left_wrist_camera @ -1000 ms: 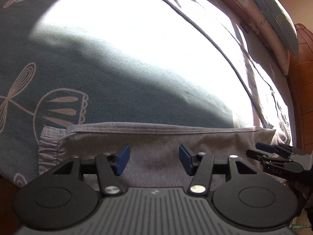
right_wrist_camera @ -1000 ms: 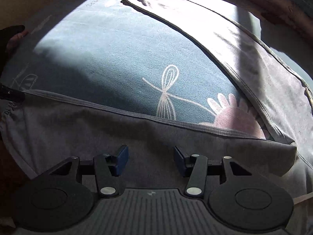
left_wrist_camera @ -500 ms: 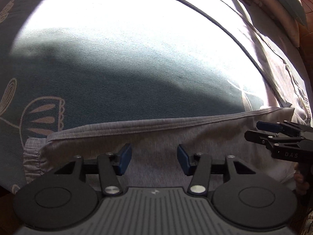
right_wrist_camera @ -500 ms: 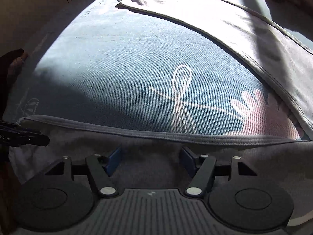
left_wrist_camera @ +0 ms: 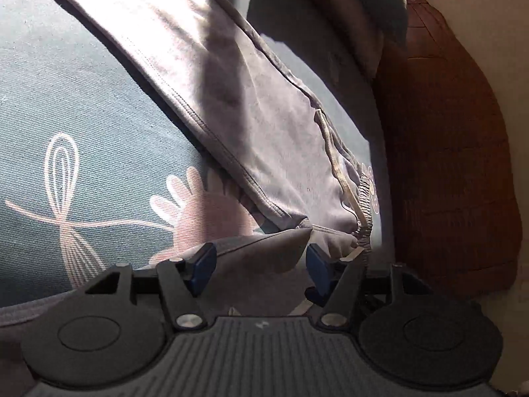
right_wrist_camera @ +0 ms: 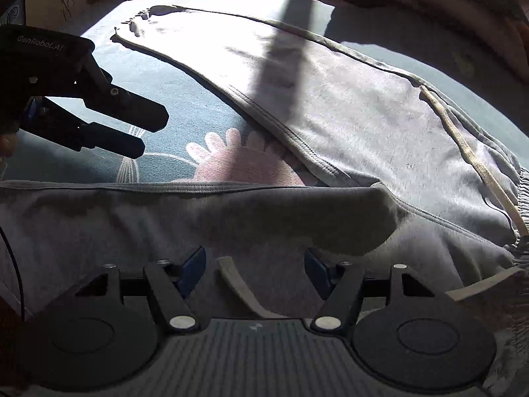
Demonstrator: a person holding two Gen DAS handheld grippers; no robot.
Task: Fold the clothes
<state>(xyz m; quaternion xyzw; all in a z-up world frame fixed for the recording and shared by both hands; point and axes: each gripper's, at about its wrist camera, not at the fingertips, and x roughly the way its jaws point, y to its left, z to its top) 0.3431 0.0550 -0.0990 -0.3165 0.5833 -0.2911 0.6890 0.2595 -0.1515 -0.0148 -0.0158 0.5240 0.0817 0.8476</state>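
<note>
Grey sweatpants (right_wrist_camera: 330,99) lie spread on the bed, the far leg (left_wrist_camera: 248,99) in sunlight and the near leg (right_wrist_camera: 198,218) in shadow. The elastic waistband (right_wrist_camera: 519,192) with its beige drawstring (right_wrist_camera: 463,139) is at the right. My left gripper (left_wrist_camera: 261,264) stands open over the rounded fold of the near leg (left_wrist_camera: 264,251), close to the waistband (left_wrist_camera: 365,198). My right gripper (right_wrist_camera: 254,264) is open above the near leg, with a drawstring end (right_wrist_camera: 231,274) lying between its fingers. The left gripper (right_wrist_camera: 150,134) also shows at the upper left of the right wrist view, held above the sheet.
The blue bedsheet (left_wrist_camera: 66,99) has pale line drawings and a pink flower print (right_wrist_camera: 238,158). A brown wooden headboard (left_wrist_camera: 446,165) rises right of the waistband. A pillow (left_wrist_camera: 363,6) lies at the far right. A person's hand (right_wrist_camera: 5,142) holds the left gripper.
Both views have swung right, from the cuff end and middle of the near leg toward the crotch and waistband. The left gripper now appears lifted in the right wrist view. Both stay open.
</note>
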